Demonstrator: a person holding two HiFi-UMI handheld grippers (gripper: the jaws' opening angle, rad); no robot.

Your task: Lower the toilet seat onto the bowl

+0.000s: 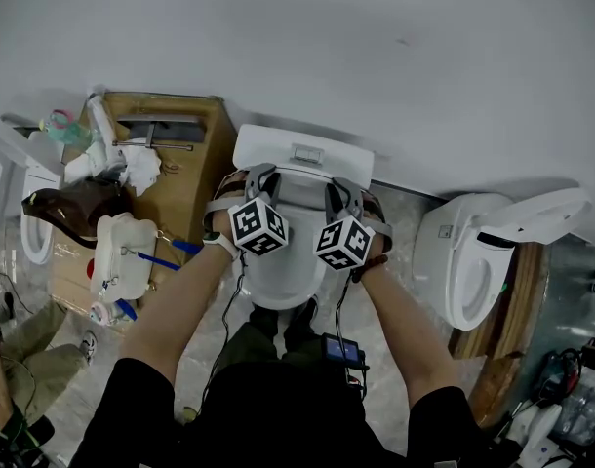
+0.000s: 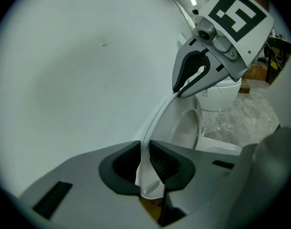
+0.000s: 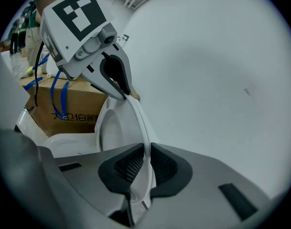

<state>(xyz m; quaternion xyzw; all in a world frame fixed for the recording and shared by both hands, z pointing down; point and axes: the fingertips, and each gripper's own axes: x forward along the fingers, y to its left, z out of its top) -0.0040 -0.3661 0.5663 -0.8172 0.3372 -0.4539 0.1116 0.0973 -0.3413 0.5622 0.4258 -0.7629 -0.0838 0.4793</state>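
Observation:
The white toilet seat (image 1: 302, 191) stands raised against the tank (image 1: 302, 152), above the bowl (image 1: 278, 281). My left gripper (image 1: 261, 181) is shut on the seat's upper rim at its left side. In the left gripper view the thin white rim (image 2: 157, 116) runs straight between the dark pads (image 2: 163, 162) of that gripper (image 2: 145, 163). My right gripper (image 1: 344, 195) is shut on the same rim at its right side, and the rim (image 3: 140, 118) passes between the jaws of that gripper (image 3: 146, 168). Each gripper view shows the other gripper (image 2: 181, 92) (image 3: 124, 94) clamped further along the rim.
A plain wall (image 1: 327, 47) rises just behind the tank. A cardboard box (image 1: 195, 164) with white fittings (image 1: 122, 256) stands to the left. Another toilet (image 1: 473, 261) sits at the right, and a third (image 1: 34, 222) at the far left. The person's legs are in front of the bowl.

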